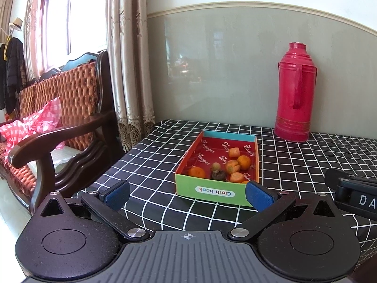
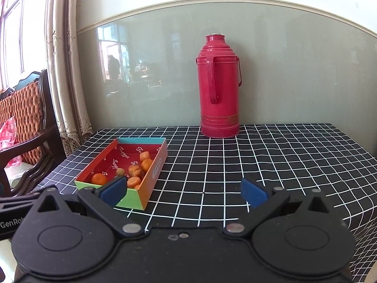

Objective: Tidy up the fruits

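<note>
Left wrist view: we hold our left gripper (image 1: 188, 194) with its jaws spread wide and empty, and the box (image 1: 213, 192) of fruit (image 1: 221, 167) sits just ahead. Our right gripper (image 2: 183, 192) is likewise spread, box ahead-left, flask (image 2: 219, 89) beyond.
</note>
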Demonstrator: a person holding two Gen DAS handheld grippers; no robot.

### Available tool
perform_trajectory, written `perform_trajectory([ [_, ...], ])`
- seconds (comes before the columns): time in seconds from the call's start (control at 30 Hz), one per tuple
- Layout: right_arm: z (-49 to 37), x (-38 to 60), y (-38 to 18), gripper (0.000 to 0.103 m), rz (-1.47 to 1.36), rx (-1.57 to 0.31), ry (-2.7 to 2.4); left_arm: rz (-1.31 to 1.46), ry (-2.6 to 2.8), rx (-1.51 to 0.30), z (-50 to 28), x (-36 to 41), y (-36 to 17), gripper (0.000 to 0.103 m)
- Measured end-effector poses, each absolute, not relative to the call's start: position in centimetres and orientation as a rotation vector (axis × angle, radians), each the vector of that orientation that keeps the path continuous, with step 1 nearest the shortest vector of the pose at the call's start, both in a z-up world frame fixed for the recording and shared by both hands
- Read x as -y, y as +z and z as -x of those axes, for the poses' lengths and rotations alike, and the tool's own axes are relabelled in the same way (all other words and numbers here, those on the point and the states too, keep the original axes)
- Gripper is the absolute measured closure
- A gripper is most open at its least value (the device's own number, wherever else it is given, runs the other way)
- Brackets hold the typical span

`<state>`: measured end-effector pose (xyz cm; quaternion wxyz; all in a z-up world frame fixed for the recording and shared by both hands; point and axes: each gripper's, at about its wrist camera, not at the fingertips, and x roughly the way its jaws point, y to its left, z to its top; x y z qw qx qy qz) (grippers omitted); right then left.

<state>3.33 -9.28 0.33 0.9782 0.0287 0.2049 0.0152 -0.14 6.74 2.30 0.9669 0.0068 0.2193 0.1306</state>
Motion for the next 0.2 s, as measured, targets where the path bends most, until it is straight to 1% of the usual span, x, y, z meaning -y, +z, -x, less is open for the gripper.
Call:
perform_trajectory([
  [0.2,-3.21,9.36,0.30,0.006,-0.060,-0.410,0.026,-0.018,0.249,-0.422,0.43,-6.46,2.16,0.000],
])
